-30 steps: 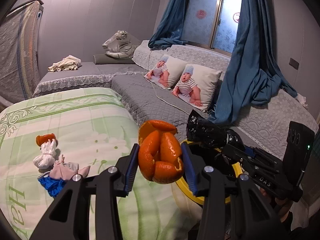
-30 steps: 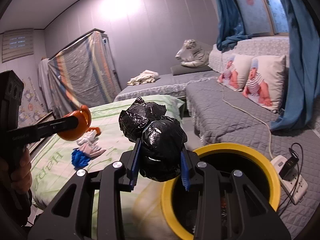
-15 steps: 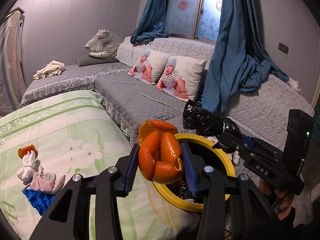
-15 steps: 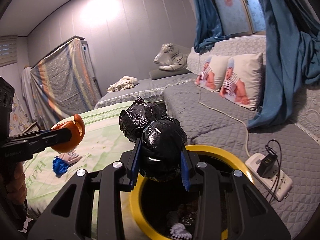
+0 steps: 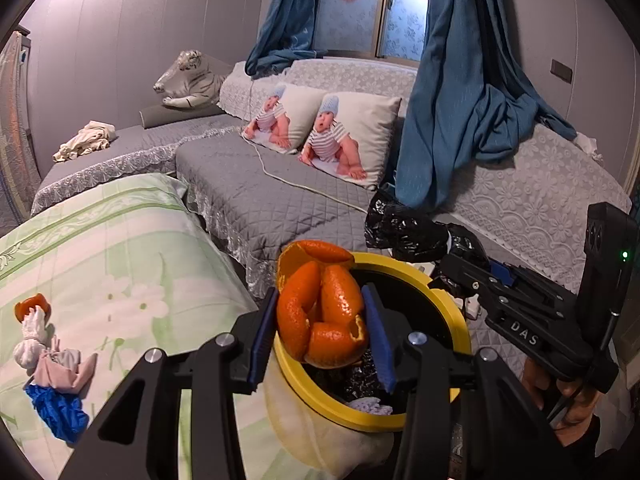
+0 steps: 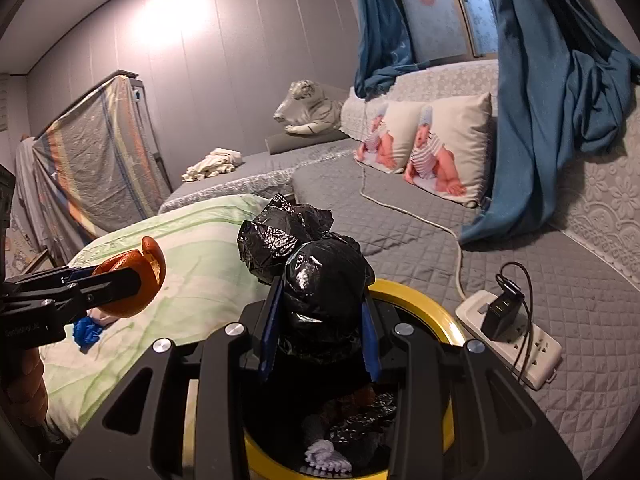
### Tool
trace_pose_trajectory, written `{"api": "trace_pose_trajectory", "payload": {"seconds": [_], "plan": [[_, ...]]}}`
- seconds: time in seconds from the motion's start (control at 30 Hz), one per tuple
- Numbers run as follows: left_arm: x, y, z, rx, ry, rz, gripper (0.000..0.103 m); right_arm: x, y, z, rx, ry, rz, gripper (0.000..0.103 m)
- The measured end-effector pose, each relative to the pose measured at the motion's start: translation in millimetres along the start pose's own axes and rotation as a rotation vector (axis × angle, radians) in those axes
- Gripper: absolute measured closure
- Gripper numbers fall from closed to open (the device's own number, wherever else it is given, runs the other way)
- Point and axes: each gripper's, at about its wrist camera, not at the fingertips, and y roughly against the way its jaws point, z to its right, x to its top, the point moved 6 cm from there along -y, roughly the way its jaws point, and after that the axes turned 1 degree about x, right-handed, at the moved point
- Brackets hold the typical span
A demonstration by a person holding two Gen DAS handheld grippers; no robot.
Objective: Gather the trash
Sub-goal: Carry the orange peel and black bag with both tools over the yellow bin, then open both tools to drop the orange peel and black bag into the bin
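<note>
The left gripper (image 5: 322, 320) is clamping an orange peel (image 5: 320, 304) between its blue pads, above the near rim of the yellow-rimmed bin (image 5: 448, 304). The right gripper (image 6: 320, 332) is pinching a crumpled black plastic bag (image 6: 316, 276) over the bin opening, hiding most of the interior. Farther left, a blue scrap (image 5: 56, 412), white and pink wads (image 5: 48, 360) and another peel piece (image 5: 32, 306) are lying on the green bedspread (image 5: 120, 248). A power strip (image 6: 516, 340) is sitting on the grey quilt (image 6: 560, 280) beyond the bin.
</note>
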Motion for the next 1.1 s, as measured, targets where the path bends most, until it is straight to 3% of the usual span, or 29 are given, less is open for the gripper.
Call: {"api": "trace_pose_trajectory", "payload": {"seconds": [0.97,1.07,1.1], "plan": [[-28.0,-87.9,26.1,-0.042,0.012,-0.171,0.063,-33.8,-34.4,52.7,-0.092,-0.146,-0.143,0.067],[-30.1,-89.7,23.8,-0.037,0.027,-0.176,0.057,-33.3,-33.9,56.5,-0.097,-0.167,-0.143,0.061],[-30.3,-88.8,21.2,-0.032,0.037,-0.172,0.049,-33.3,-34.1,57.9,-0.099,-0.172,-0.145,0.059]]}}
